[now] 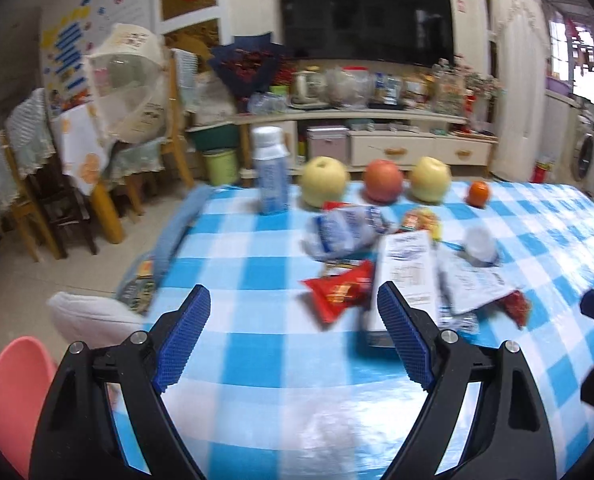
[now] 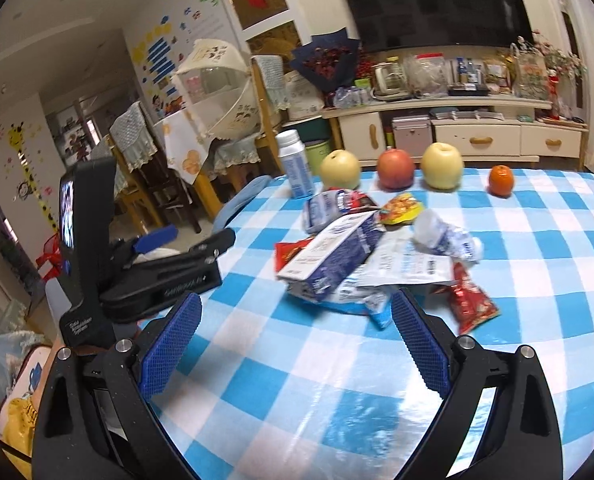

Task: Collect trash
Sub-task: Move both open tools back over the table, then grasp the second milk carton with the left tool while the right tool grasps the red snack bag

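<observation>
A pile of trash lies mid-table on the blue-and-white checked cloth (image 1: 257, 264): a flattened milk carton (image 2: 333, 252), a crushed plastic bottle (image 2: 449, 236), a white-blue pouch (image 2: 409, 268), red snack wrappers (image 2: 471, 300) and a yellow wrapper (image 2: 401, 208). In the left wrist view the carton (image 1: 407, 276), a red wrapper (image 1: 341, 292) and a crumpled blue-white bag (image 1: 345, 232) show. My left gripper (image 1: 293, 300) is open and empty, just short of the pile. My right gripper (image 2: 297, 308) is open and empty, close before the carton. The left gripper's body (image 2: 161, 272) shows at the right view's left.
Along the table's far edge stand a white-blue bottle (image 1: 271, 172), two yellow apples (image 1: 323, 180), a red apple (image 1: 383, 180) and a small orange (image 1: 479, 193). Chairs (image 1: 37, 184) and a TV cabinet (image 1: 397, 140) stand beyond. A pink chair (image 1: 13, 384) is at lower left.
</observation>
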Available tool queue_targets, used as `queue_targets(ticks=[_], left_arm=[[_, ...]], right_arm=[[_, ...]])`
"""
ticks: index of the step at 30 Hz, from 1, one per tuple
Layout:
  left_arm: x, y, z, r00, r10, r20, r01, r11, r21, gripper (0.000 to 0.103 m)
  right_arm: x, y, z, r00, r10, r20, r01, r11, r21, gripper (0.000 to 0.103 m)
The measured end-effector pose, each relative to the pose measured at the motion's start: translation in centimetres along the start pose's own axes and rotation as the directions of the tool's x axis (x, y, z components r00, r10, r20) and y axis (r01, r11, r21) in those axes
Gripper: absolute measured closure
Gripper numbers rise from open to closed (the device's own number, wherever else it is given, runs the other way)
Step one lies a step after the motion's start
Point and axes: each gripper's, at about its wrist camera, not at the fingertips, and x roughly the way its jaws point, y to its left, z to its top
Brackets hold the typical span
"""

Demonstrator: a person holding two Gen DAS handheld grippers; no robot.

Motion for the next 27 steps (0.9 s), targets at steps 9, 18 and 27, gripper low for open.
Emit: queue_targets(ticks=[9,18,27], left_arm=[[3.4,-3.7,0.1,0.985,-0.141,-0.102,0.144,0.989,0.026,0.018],[7.7,-5.5,0.8,0.960,-0.214,-0.181,0.215,0.977,-0.015,0.021],[10.6,-6.1,1.3,0.953,-0.201,-0.229,0.205,0.979,-0.004,0.032]], right_arm=[[-1.1,-4.7,1.0,0.997,-0.076,-0.007,0.076,0.997,0.016,0.008],[2.0,-10.5,1.2,0.965,-0.228,-0.126,0.227,0.974,-0.022,0.008],[5.3,-12.9,0.6,0.945,-0.223,-0.240,0.219,0.975,-0.044,0.008]])
